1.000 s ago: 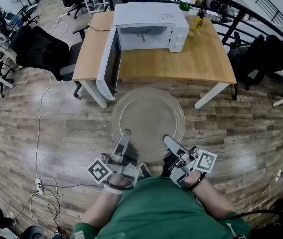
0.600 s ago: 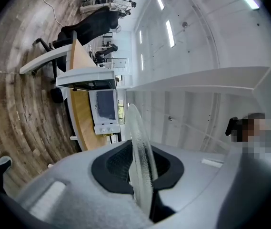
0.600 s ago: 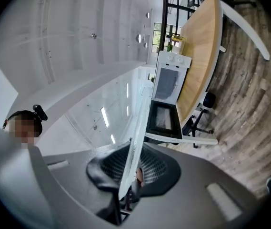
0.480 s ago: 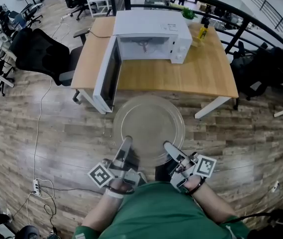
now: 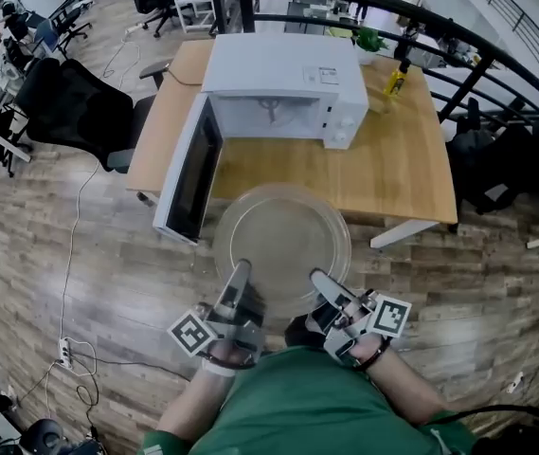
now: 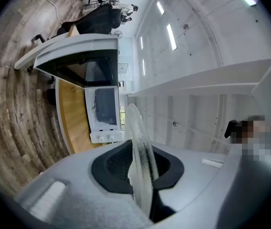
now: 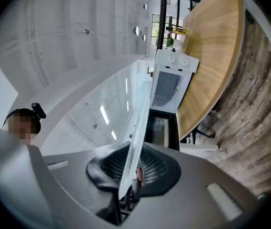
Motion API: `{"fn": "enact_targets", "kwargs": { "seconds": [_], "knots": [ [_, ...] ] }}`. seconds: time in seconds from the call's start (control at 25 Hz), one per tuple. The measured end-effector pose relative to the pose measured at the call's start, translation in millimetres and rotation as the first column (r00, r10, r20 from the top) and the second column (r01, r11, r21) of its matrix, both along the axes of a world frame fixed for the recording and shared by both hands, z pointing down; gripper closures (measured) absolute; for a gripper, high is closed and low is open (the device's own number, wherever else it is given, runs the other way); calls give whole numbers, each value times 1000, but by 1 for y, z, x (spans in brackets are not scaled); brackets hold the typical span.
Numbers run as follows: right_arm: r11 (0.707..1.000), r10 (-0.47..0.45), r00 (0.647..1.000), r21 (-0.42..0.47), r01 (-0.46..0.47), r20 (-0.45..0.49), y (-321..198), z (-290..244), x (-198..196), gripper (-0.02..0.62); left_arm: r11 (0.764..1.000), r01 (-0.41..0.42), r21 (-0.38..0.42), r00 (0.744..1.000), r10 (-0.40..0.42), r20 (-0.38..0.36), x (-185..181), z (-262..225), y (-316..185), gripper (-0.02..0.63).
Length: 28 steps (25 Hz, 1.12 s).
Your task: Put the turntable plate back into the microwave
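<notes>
Between both jaw pairs: round clear glass turntable plate is clamped by its near rim, left gripper and right gripper both closed on it | ahead of jaws: open white microwave, not yet reached | risk: grip on smooth rim may be lost, or plate knocked against door.

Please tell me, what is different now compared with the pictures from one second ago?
The person carried the glass plate forward toward the table: its far edge, earlier over the floor, now reaches over the table's front edge, nearer the microwave. The left tool and right tool stay shut on the plate's near rim, and the microwave door stays open.
</notes>
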State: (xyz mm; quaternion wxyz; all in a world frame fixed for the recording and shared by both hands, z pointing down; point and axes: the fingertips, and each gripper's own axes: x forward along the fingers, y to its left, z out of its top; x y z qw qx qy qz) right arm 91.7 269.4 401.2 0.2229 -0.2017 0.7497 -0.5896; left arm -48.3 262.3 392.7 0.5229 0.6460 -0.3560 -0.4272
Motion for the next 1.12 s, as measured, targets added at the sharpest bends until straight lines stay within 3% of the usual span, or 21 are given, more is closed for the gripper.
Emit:
{"fn": "enact_targets", "kwargs": {
  "seconds": [0.56,0.88,1.12],
  "knots": [
    [993,-119,993,-12,119,13,-88,6,26,541,993,115,-17,993,-115,2,27,5,-72,557],
    [992,-122,992,-36,123,40,-121,15,17,543,992,123,-26,992,-122,11,17,10,-104,557],
    [994,-100,995,-43,100,10,-162,36,3,540,994,86,-60,996,-86,6,4,35,-149,557]
  ]
}}
